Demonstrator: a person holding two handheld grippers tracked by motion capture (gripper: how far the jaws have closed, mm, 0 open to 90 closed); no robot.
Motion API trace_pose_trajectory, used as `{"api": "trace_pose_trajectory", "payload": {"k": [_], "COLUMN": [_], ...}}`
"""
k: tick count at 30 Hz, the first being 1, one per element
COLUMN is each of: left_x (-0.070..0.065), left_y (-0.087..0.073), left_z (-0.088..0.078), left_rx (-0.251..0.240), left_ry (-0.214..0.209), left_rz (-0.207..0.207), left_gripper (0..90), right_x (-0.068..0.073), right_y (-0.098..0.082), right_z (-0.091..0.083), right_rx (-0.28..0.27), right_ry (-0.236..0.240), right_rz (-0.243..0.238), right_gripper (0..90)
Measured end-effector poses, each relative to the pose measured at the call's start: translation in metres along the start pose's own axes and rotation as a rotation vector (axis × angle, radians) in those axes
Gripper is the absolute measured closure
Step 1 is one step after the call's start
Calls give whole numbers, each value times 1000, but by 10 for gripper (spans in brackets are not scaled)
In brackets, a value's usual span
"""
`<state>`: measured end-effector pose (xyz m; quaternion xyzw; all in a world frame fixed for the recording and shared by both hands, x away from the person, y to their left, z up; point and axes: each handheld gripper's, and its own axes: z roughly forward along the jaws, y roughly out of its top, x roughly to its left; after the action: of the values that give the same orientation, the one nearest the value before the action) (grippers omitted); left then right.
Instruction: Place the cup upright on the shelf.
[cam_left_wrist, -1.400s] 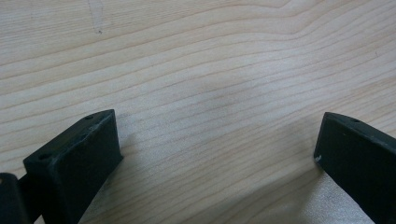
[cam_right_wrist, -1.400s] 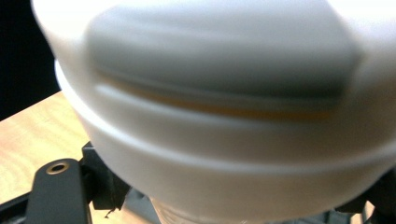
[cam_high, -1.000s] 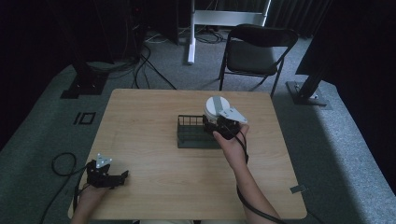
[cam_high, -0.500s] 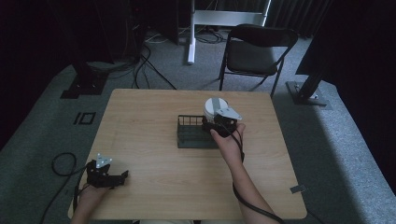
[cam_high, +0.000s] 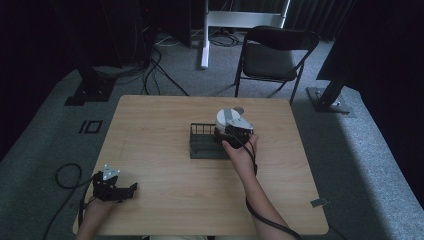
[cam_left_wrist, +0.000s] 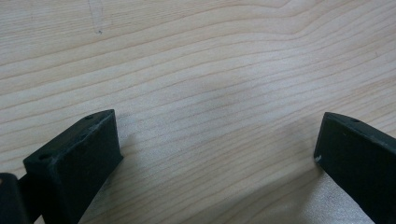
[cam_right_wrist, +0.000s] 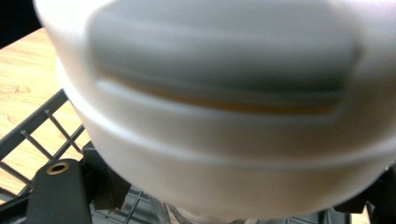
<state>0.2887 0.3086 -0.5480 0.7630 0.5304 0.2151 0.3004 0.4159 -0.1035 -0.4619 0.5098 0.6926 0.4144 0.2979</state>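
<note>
White bowl (cam_high: 225, 118) lower over the rack (cam_high: 202, 145), in right claw's (cam_high: 231, 134) grip; left claw (cam_high: 131, 189) wide open.

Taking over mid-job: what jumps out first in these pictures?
The white bowl held by the right gripper over the far right end of the black wire rack at the table's middle; it looms blurred in the right gripper view. The left gripper rests open at the near left corner of the wooden table.

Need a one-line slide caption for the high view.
Right gripper holds a white bowl over the black wire rack at mid-table; left gripper rests open near the table's front-left corner.
</note>
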Motion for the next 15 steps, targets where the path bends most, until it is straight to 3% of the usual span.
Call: {"api": "trace_pose_trajectory", "payload": {"k": [6,15], "left_x": [0,0], "left_y": [0,0], "left_z": [0,0], "left_rx": [0,0], "left_ry": [0,0], "left_rz": [0,0], "left_gripper": [5,5], "right_x": [3,1], "right_y": [-2,-6], "right_z": [5,11], "right_rx": [25,91], "right_ry": [2,7], "right_rz": [-19,10], "right_gripper": [184,185]}}
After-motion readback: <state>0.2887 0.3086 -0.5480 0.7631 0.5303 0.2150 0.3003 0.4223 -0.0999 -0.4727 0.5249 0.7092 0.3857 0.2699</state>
